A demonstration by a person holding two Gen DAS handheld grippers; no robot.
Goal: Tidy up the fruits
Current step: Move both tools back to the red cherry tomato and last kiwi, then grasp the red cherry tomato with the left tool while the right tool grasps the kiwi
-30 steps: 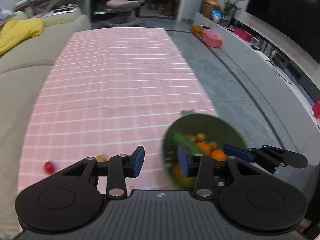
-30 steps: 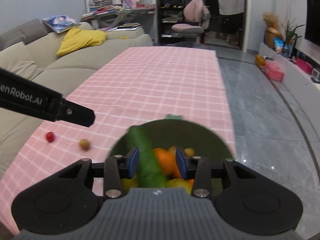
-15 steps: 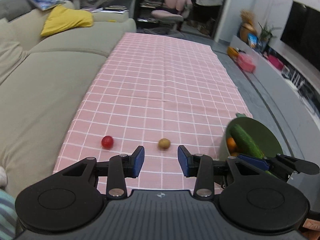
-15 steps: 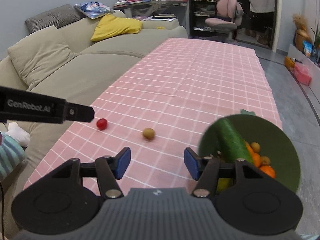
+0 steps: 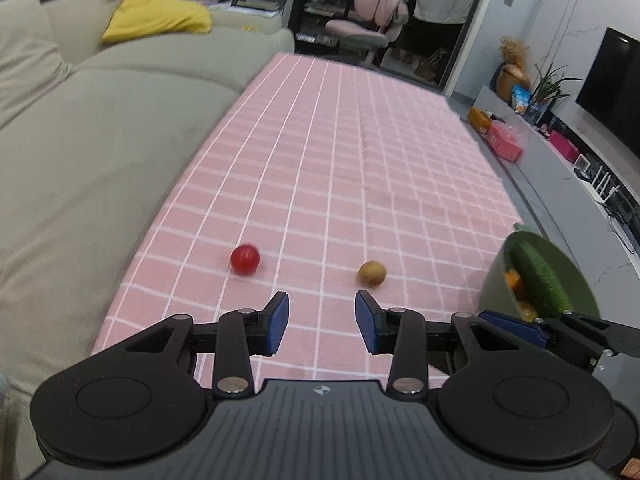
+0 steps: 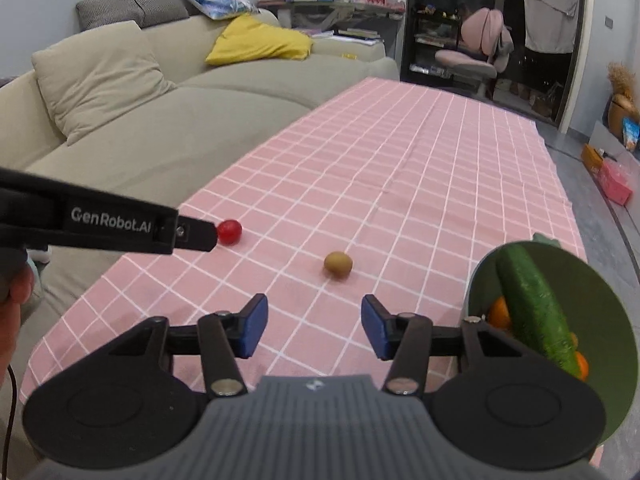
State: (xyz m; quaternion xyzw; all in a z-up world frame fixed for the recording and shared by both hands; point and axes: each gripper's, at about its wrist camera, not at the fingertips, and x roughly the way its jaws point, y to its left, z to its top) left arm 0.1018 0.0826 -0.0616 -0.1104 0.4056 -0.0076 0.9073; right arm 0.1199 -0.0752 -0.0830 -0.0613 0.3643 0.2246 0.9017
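Note:
A small red fruit point(image 5: 245, 259) and a brown kiwi point(image 5: 372, 273) lie on the pink checked tablecloth point(image 5: 340, 168). A green bowl point(image 5: 576, 276) at the right edge holds a cucumber point(image 5: 538, 278) and several oranges. My left gripper point(image 5: 322, 322) is open and empty, just short of both fruits. My right gripper point(image 6: 314, 328) is open and empty, with the kiwi point(image 6: 338, 265) ahead of it and the bowl point(image 6: 592, 320) to its right. The left gripper's finger point(image 6: 120, 226) crosses the right wrist view, its tip next to the red fruit point(image 6: 229, 232).
A beige sofa point(image 5: 80, 152) runs along the table's left edge. Grey floor point(image 5: 560, 216) and a low TV shelf lie to the right. A pink chair point(image 5: 372, 20) stands beyond the table's far end.
Both grippers have swung left, away from the bowl, toward the two loose fruits. The right gripper's jaws have opened wider after leaving the cucumber in the bowl.

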